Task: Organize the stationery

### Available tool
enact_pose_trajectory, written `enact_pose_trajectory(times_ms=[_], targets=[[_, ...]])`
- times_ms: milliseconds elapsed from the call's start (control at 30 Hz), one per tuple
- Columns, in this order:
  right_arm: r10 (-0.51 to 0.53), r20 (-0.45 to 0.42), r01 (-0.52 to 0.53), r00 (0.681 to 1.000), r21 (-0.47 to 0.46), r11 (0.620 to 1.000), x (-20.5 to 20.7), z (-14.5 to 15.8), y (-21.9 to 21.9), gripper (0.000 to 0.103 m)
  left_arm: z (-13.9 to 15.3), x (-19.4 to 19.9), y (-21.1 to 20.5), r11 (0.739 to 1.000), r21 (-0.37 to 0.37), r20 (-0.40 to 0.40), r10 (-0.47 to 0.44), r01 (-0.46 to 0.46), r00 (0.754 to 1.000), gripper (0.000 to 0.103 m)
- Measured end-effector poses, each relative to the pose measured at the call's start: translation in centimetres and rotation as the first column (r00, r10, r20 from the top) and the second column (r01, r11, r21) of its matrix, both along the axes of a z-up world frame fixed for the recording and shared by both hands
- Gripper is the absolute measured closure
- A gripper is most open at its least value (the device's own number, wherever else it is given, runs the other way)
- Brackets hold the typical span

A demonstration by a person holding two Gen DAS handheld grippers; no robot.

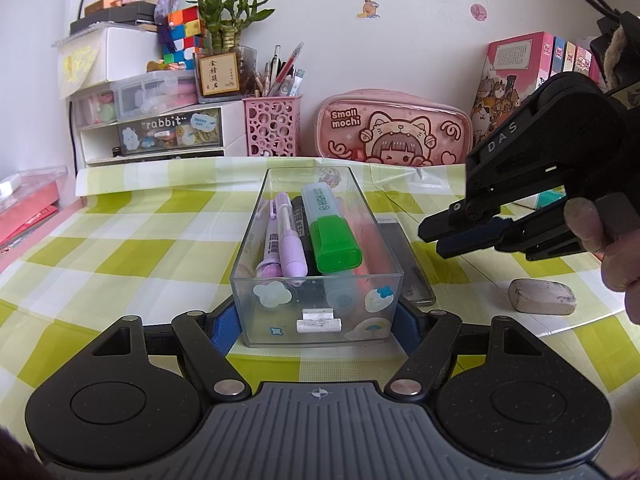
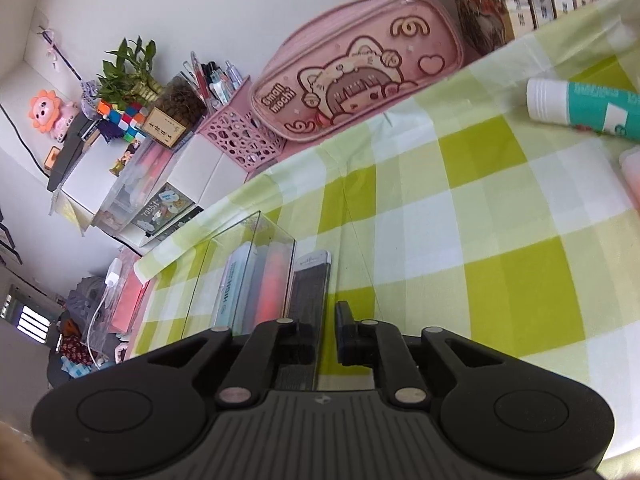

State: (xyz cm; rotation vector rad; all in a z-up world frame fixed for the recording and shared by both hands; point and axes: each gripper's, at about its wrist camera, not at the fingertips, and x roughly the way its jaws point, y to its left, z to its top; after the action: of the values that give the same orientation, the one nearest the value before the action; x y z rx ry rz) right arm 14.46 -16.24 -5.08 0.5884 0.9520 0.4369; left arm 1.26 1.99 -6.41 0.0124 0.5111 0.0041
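clear box (image 1: 316, 264): sitting mid-table on the green check cloth (image 1: 132, 248), near end between the left gripper's blue pads (image 1: 224, 328)
contents: green highlighter (image 1: 330, 232) lying on top, purple pens (image 1: 284, 240) at left, black marker (image 1: 301, 224) between, orange-red pen (image 2: 272, 280) at right
left gripper (image 1: 316, 330): clamping the box's near end, both pads touching its side walls
right gripper (image 1: 434, 240): hovering right of the box, fingers nearly together, gripping nothing
grey flat item (image 1: 404, 264): lying just right of the box
eraser (image 1: 542, 296): sitting near right
glue stick (image 2: 584, 110): lying far right
pink pencil case (image 1: 394, 128): standing against the far wall
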Motion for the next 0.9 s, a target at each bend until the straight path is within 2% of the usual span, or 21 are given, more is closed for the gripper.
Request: enact_pose_trajectory(times_ms=[133, 333, 400, 533, 667, 733, 900], targets=[[0.026, -0.01, -0.025, 1.0, 0.047, 0.999, 0.2, -0.4, 0.9, 0.076, 0.0, 0.0, 0.0, 1.0, 0.0, 0.0, 0.0, 0.0, 1.0, 0.03], [0.025, 0.0, -0.025, 1.0, 0.048, 0.999, 0.1, -0.2, 1.3, 0.073, 0.0, 0.0, 0.0, 1.0, 0.0, 0.0, 0.0, 0.0, 1.0, 0.03], [0.023, 0.009, -0.024, 1.0, 0.08, 0.996, 0.0, -0.1, 0.9, 0.074, 0.0, 0.0, 0.0, 1.0, -0.001, 0.0, 0.0, 0.0, 1.0, 0.03], [0.055, 0.017, -0.057, 0.998, 0.151, 0.987, 0.0, 0.4, 0.8, 0.081, 0.0, 0.0, 0.0, 1.0, 0.0, 0.0, 0.0, 0.0, 1.0, 0.03], [0.045, 0.012, -0.046, 0.999, 0.055, 0.997, 0.0, 0.1, 2.0, 0.086, 0.0, 0.0, 0.0, 1.0, 0.0, 0.0, 0.0, 0.0, 1.0, 0.03], [0.052, -0.002, -0.052, 0.999, 0.06, 0.997, 0.1, -0.6, 2.2, 0.09, 0.0, 0.0, 0.0, 1.0, 0.0, 0.0, 0.0, 0.0, 1.0, 0.03], [0.036, 0.015, -0.037, 0.999, 0.057, 0.998, -0.1, -0.5, 2.0, 0.091, 0.0, 0.0, 0.0, 1.0, 0.0, 0.0, 0.0, 0.0, 1.0, 0.03]])
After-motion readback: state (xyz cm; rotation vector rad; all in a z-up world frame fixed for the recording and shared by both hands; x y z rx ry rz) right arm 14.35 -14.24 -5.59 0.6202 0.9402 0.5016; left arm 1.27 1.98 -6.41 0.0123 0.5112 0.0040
